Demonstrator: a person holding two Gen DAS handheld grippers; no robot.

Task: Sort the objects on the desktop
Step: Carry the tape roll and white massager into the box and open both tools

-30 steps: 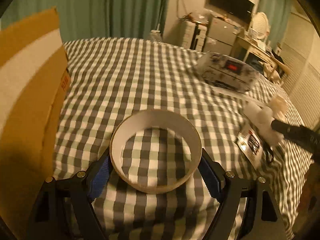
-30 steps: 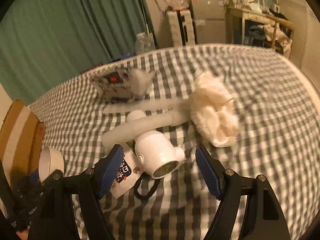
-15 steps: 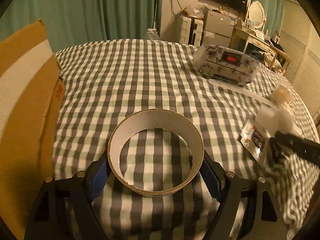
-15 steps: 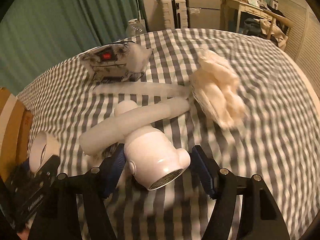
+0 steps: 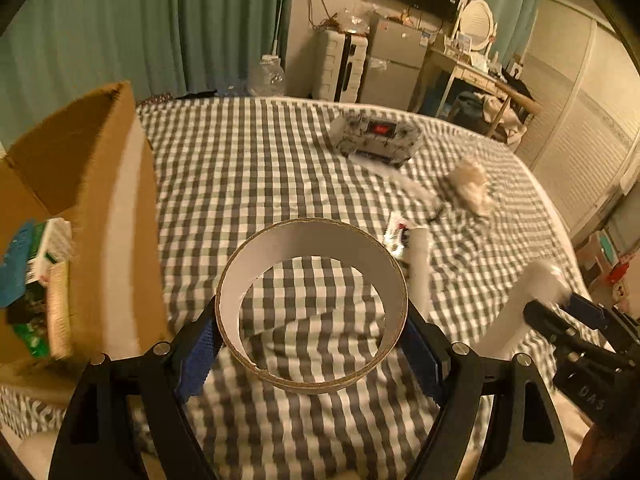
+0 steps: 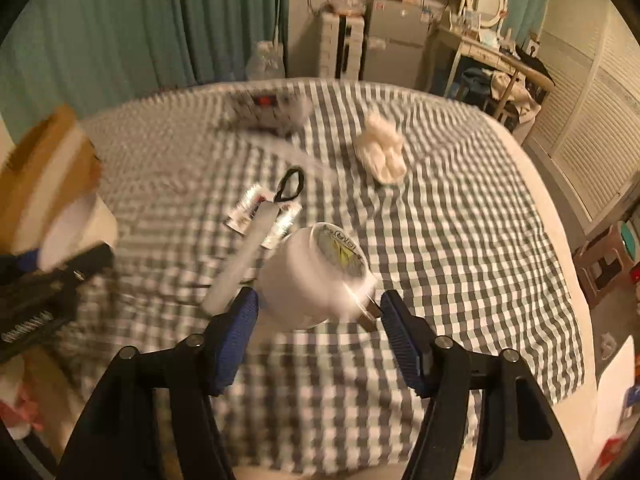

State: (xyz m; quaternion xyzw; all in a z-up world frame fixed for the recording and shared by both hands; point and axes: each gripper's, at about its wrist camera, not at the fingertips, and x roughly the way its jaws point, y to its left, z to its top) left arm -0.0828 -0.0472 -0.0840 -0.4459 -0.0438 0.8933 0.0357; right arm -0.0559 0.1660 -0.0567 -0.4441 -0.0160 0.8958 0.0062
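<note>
We hold two things above the bed with the grey-and-white checked cover (image 5: pixel 256 168). The left gripper (image 5: pixel 312 350) has its fingers spread wide and pressed on the outer wall of a broad white cardboard ring with a brown rim (image 5: pixel 312 308); the ring's open axis points up and slightly away from us, so the check pattern shows through it. The open brown cardboard box (image 5: pixel 80 184), already holding a few packets, stands at the left edge of the bed, just to the left of this ring, so the left hand is the nearer one to it and the ring lies right of the box mouth. The right gripper (image 6: pixel 318 320) is closing its fingers round the round head of a white plastic handheld appliance with a long straight handle (image 6: pixel 316 272); the handle runs away to the far left of the fingers, towards the small foil sachets (image 6: pixel 262 218) and the black elastic loop (image 6: pixel 290 186) on the bed. This view is blurred, so we cannot be sure both pads press the head, though it seems lifted off the cover. Farther off lie a patterned tissue packet (image 5: pixel 376 138) and a cream fluffy bundle (image 6: pixel 382 150).
</note>
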